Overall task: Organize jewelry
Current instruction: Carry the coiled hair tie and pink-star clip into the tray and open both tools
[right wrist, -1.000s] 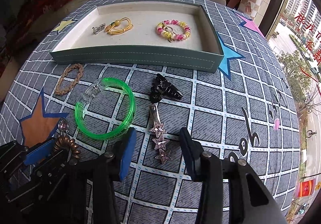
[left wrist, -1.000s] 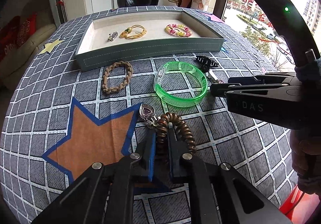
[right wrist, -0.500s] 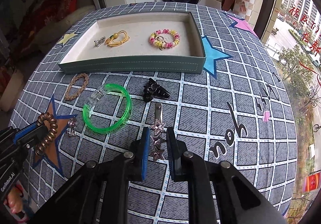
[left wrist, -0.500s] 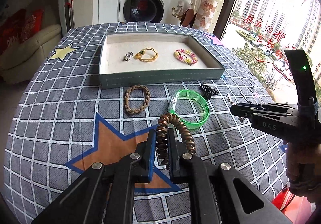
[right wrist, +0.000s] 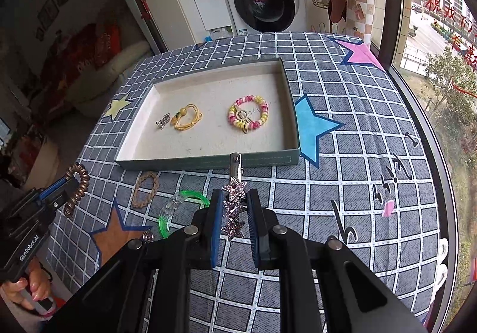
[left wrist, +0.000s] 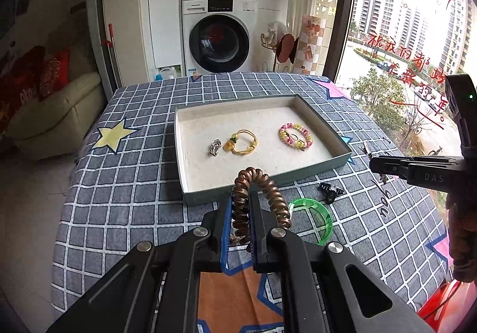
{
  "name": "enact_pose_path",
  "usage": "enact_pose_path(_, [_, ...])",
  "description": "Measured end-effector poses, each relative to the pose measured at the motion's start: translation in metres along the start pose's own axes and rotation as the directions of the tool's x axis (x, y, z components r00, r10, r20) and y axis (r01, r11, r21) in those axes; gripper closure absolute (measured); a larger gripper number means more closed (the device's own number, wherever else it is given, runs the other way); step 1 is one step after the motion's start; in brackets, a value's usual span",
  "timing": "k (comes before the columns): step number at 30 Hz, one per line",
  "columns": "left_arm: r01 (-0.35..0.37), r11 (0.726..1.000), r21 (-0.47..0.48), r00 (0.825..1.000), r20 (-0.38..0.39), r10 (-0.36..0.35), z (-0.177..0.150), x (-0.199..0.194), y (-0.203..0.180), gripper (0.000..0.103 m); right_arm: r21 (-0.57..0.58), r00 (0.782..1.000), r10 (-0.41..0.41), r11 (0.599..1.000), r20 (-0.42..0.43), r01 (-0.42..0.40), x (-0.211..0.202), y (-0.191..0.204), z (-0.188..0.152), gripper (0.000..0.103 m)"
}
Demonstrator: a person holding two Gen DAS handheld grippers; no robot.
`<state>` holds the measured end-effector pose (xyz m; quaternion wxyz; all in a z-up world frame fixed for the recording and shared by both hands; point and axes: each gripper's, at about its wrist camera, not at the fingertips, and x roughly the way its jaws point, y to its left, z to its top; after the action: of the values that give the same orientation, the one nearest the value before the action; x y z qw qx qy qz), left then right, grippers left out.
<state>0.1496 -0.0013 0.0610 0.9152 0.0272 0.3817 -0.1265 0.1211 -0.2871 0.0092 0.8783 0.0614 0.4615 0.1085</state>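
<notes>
2 grippers up above the checked tabletop [right wrist: 342, 184], each loaded. Left gripper [left wrist: 240, 224]: fingers clamped on a brown spiral hair tie [left wrist: 256, 196], its free loop arching up and to the right of the fingers, in front of the near wall of the tray [left wrist: 208, 194]. Right gripper [right wrist: 235, 222]: fingers pinched on a pink star hair clip [right wrist: 234, 204], 3 glittery stars between the blue pads and the metal end poking forward toward the tray's near wall. Inside the tray, on its pale floor: a small silver charm [right wrist: 163, 120], just beside it a yellow hair tie [right wrist: 186, 117], and well apart to the right a pink-and-yellow spiral bracelet [right wrist: 247, 112]. On the tabletop in front of the tray: a braided tan bracelet [right wrist: 145, 188], a green bangle [left wrist: 313, 218] near it, a black claw clip [left wrist: 330, 190], and a small pendant [right wrist: 148, 235] by the orange star print. Beyond the tabletop, a washing machine [left wrist: 219, 38] against the wall.
</notes>
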Motion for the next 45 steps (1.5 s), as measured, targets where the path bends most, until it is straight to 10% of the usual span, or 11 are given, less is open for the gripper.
enact_pose_path(12, [-0.029,0.998,-0.051,1.000,-0.011,0.028,0.059,0.057,0.029,0.080,-0.027,1.000,0.012,1.000,-0.007,-0.012,0.037,0.008,0.057,0.085])
enact_pose_path(28, [-0.018,1.000,0.002,0.979,-0.204,0.018,0.048,0.164,0.014,0.080,-0.057,0.984,0.015,0.998,-0.179,-0.025,0.137,0.018,0.065,0.085])
enact_pose_path(45, [-0.152,0.987,0.058,0.973,-0.168,0.160,0.054,0.194,0.011,0.080,-0.036,0.993,-0.083,0.996,-0.085,0.080,0.152,-0.003,0.084,0.084])
